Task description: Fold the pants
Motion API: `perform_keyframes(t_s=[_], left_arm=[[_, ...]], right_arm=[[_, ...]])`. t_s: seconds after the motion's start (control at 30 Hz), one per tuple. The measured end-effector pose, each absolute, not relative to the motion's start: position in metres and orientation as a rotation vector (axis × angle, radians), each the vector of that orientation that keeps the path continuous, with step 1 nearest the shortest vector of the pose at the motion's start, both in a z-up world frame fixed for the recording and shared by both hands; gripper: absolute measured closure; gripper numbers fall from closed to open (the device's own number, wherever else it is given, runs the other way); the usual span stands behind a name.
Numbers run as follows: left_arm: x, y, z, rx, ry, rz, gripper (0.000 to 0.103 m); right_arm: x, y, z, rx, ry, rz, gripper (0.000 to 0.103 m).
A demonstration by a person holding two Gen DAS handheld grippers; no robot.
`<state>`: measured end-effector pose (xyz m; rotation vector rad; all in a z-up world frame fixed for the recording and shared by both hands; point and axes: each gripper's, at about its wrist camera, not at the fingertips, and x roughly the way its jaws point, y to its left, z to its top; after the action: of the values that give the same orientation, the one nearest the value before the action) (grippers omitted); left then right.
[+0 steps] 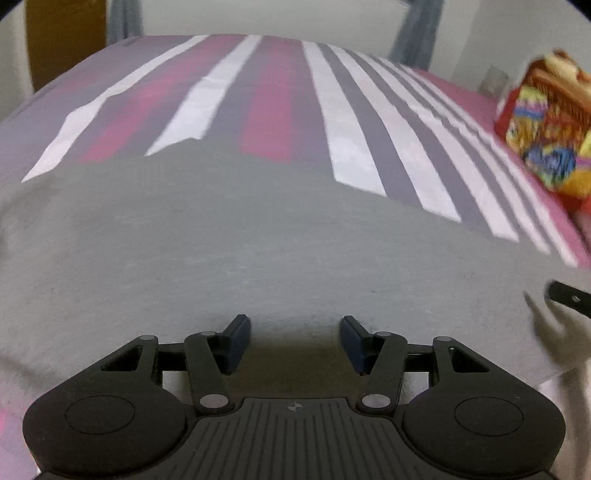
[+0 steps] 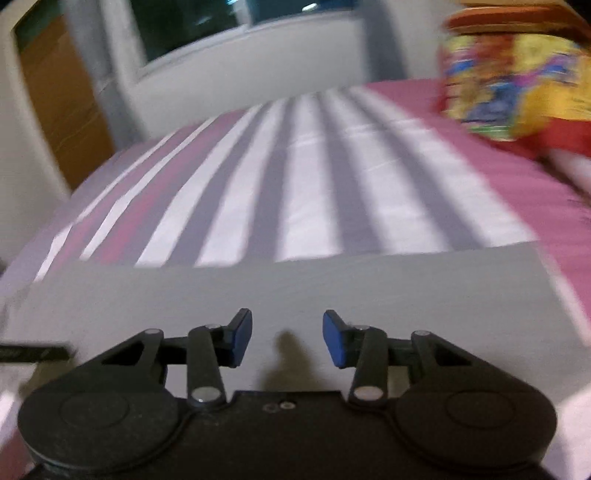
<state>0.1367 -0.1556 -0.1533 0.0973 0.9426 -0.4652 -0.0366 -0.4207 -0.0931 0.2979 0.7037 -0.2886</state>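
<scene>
The grey pants (image 1: 280,236) lie flat on the striped bed, filling the lower half of the left wrist view. They also show in the right wrist view (image 2: 295,288) as a flat grey panel with a straight far edge. My left gripper (image 1: 295,339) is open and empty just above the grey cloth. My right gripper (image 2: 287,339) is open and empty over the cloth. A finger of the right gripper (image 1: 569,298) shows at the right edge of the left wrist view. A finger of the left gripper (image 2: 35,351) shows at the left edge of the right wrist view.
The bed sheet (image 1: 347,122) has pink, white and grey stripes. A colourful pile of cloth or a bag (image 1: 550,125) sits on the bed at the far right, also in the right wrist view (image 2: 517,74). A wall, a window (image 2: 229,22) and a brown door (image 2: 62,110) stand beyond the bed.
</scene>
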Motion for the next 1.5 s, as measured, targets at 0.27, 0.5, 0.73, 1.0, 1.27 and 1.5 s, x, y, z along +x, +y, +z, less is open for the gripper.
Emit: perform_keyframes(t_s=[0.27, 0.5, 0.73, 1.0, 1.27, 1.5], left_arm=[[0.106, -0.137, -0.163, 0.163, 0.896, -0.5, 0.047], [0.125, -0.166, -0.144, 0.161, 0.896, -0.478, 0.046], [0.134, -0.172, -0.164, 0.175, 0.91, -0.43, 0.019], [0.127, -0.149, -0.165, 0.199, 0.892, -0.441, 0.017], [0.126, -0.101, -0.168, 0.182, 0.89, -0.381, 0.016], [0.119, -0.084, -0.168, 0.157, 0.898, -0.327, 0.016]], right_arm=[[-0.03, -0.429, -0.12, 0.26, 0.782, -0.31, 0.069], [-0.019, -0.392, -0.097, 0.217, 0.732, -0.28, 0.062], [0.016, -0.357, -0.13, 0.095, 0.81, -0.262, 0.06], [0.0, -0.35, -0.129, 0.064, 0.817, -0.259, 0.057], [-0.028, -0.367, -0.124, 0.089, 0.833, -0.308, 0.054], [-0.032, -0.363, -0.123, 0.073, 0.846, -0.33, 0.052]])
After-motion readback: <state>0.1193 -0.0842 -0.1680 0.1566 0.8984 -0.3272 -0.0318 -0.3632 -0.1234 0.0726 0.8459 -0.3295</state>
